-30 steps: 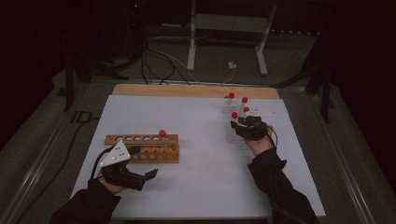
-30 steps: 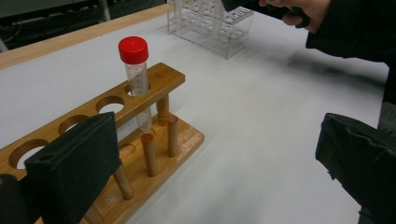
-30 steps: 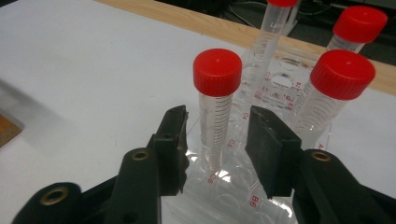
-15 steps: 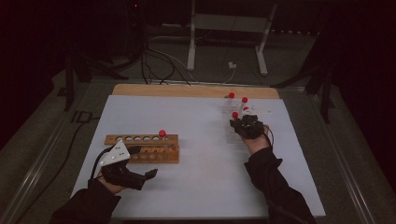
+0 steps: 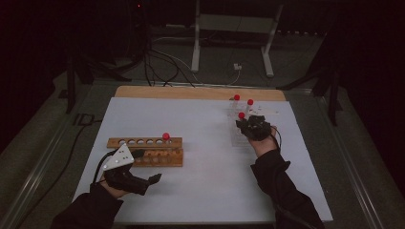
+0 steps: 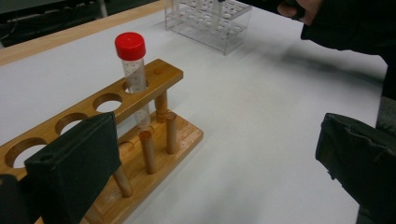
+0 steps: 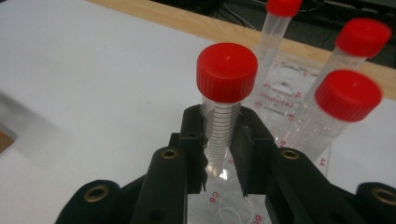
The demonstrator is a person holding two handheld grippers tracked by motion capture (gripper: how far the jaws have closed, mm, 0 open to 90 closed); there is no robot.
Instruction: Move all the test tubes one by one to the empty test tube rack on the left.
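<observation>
Jaws of the right gripper (image 7: 219, 154), just closing, were clamped on a red-capped tube (image 7: 223, 100) above the clear rack (image 7: 280, 98); the left gripper (image 5: 155, 180) was held open beside the wooden rack (image 5: 157, 155).

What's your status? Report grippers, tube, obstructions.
Right gripper just closed on red-capped tube at clear rack. Left gripper open, by wooden rack. Three more tubes close beside.
</observation>
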